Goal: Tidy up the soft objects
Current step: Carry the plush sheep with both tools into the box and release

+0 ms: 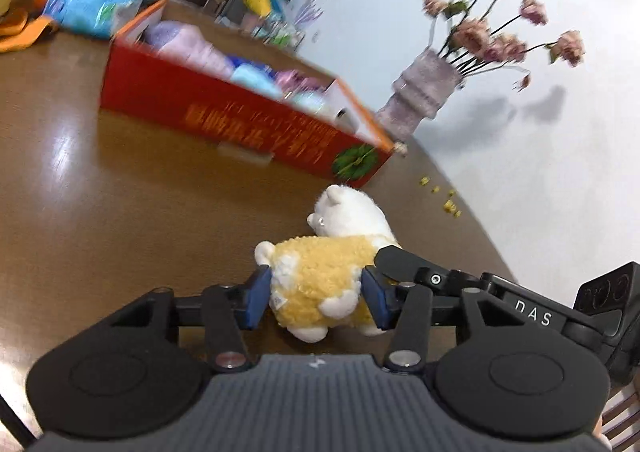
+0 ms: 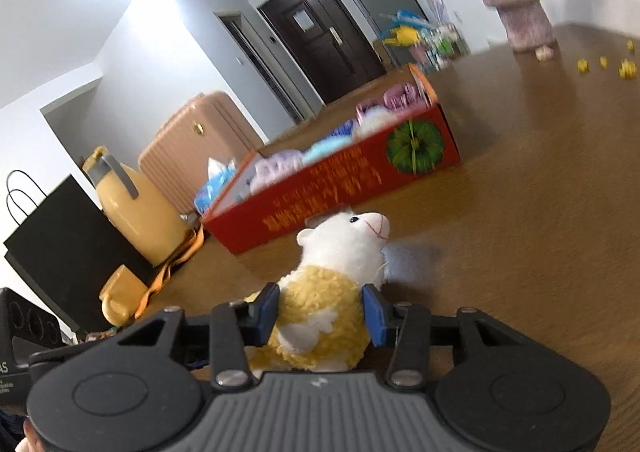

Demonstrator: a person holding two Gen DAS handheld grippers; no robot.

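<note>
A small plush alpaca with a curly yellow fleece body and a white head and feet (image 1: pixel 320 280) is held between the blue pads of both claws at once, above the brown wooden tabletop (image 1: pixel 100 211). The left gripper (image 1: pixel 316 298) is partly open with its pads pressed into the fleece at the flanks, and the right gripper (image 2: pixel 320 314) is closed on the body in the same way; in the left wrist view a black finger of the right gripper is seen lying against the toy's back. The toy is judged light, soft and compressible, unlikely to slip, and best gripped across the thick body, not by the head or feet. Ahead of both claws stands the open red cardboard box (image 1: pixel 240 111), already stocked with pastel soft items. The box's contents are blurred and cannot be identified, and the toy's underside is hidden behind the gripper housings.
</note>
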